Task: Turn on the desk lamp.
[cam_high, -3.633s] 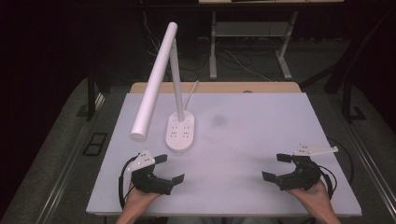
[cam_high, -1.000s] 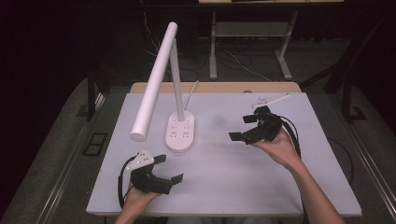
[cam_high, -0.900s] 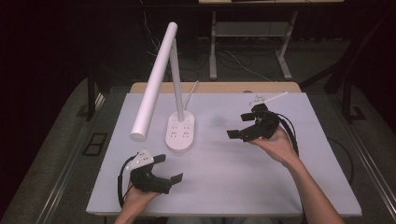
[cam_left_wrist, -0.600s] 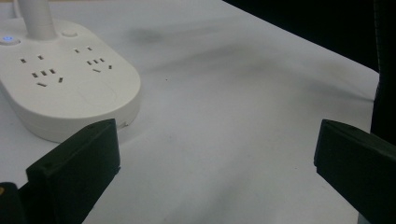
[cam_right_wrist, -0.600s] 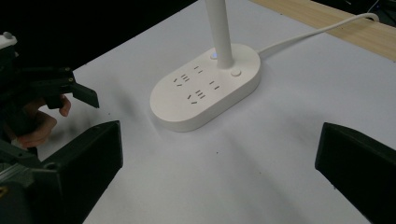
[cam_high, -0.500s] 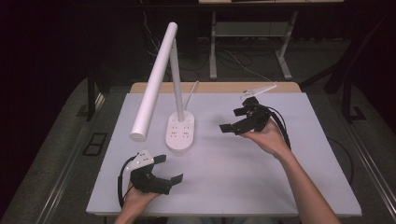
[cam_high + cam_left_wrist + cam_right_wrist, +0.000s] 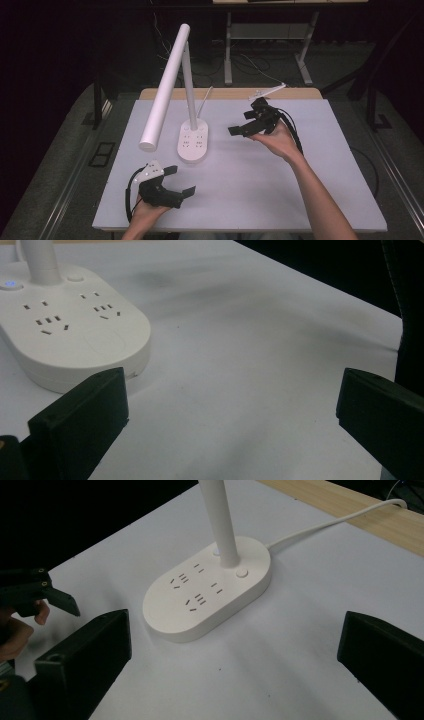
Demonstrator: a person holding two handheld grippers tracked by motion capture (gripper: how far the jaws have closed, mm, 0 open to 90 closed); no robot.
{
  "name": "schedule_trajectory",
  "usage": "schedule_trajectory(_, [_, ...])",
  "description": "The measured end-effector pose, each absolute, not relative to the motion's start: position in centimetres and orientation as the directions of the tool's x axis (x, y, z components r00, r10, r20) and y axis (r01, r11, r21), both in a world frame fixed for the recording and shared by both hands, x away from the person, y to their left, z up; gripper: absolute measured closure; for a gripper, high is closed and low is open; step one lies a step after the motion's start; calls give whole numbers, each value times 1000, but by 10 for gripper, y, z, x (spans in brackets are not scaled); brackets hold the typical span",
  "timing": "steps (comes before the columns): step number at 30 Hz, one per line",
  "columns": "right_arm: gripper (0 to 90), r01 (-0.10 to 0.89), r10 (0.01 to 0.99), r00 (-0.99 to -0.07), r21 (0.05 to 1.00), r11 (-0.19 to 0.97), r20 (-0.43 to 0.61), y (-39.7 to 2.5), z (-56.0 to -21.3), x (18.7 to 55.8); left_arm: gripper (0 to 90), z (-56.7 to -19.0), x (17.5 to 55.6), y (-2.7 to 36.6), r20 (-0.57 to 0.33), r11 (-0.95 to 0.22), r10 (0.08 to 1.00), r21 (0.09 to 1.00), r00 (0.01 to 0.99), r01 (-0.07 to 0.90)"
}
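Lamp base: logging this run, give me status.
Right gripper open, raised beside the lamp base, empty. Left gripper open, low at the near table edge. Nothing between the right gripper and the base.

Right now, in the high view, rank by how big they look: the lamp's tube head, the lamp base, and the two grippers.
1. Tube head, longest by far.
2. Lamp base.
3. Left gripper and right gripper: look alike, not ranked; each looks near the base's size.

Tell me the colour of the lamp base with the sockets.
The lamp base is white, with small dark socket slots; the right gripper view shows it best.
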State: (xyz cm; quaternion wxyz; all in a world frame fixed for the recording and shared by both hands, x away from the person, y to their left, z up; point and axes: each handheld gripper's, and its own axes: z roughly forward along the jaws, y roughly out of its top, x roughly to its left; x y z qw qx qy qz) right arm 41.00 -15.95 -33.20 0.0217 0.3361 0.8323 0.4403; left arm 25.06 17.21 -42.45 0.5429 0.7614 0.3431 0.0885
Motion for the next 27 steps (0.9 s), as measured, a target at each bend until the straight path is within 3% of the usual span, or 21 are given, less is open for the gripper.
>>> schedule_trajectory(11, [6,541,581,-771,750,380,261,-143,-331,429,0,-424,251,174,-238,-174,617,888,750,425])
schedule_trajectory(27, [6,571,573,-757,746,343,316,-116,-359,455,0,-424,250,173,-221,-190,619,889,754,417])
